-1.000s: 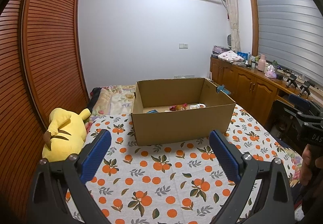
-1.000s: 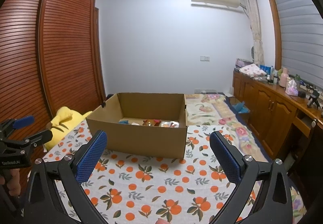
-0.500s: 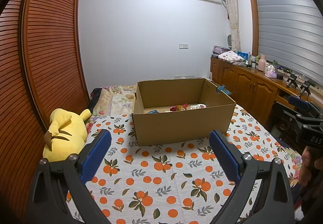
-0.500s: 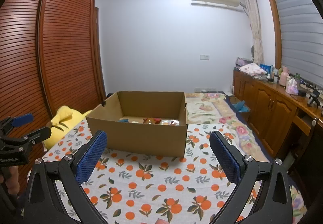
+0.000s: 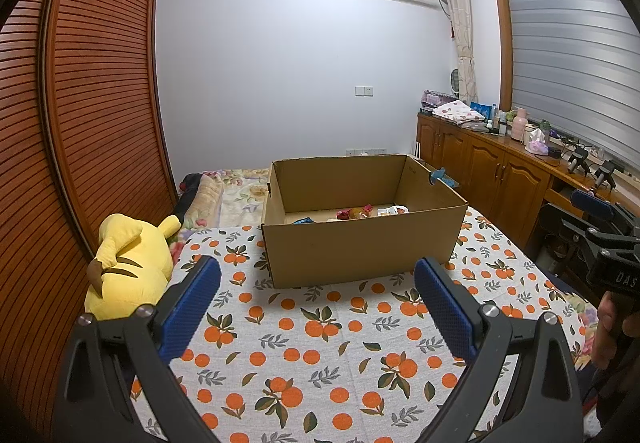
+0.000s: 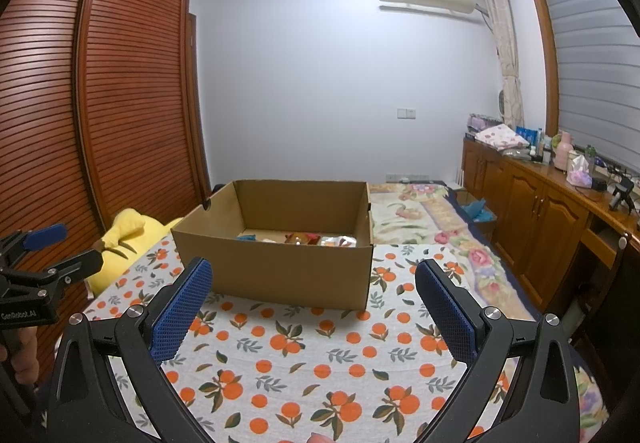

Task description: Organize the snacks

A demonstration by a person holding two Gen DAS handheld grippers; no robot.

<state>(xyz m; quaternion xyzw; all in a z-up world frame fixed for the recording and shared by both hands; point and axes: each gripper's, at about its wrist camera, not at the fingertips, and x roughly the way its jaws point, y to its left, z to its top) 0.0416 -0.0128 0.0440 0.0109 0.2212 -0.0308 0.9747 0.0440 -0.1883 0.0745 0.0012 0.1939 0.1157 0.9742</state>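
An open cardboard box (image 5: 360, 243) stands on the orange-print cloth (image 5: 320, 343); it also shows in the right wrist view (image 6: 280, 267). Several snack packets (image 5: 360, 212) lie on its floor, seen over the front wall, and in the right wrist view (image 6: 316, 239). My left gripper (image 5: 318, 309) is open and empty, held above the cloth in front of the box. My right gripper (image 6: 314, 309) is open and empty, also in front of the box. Each gripper shows at the edge of the other's view, the right one (image 5: 600, 239) and the left one (image 6: 36, 267).
A yellow plush toy (image 5: 128, 263) lies left of the box beside the slatted wooden wardrobe (image 5: 80, 123). A floral quilt (image 6: 420, 211) lies behind the box. A wooden sideboard (image 5: 500, 175) with bottles and cloths runs along the right wall.
Both cameras have lifted and pulled back slightly, so the box sits a little lower in view. Both grippers stay open and empty.
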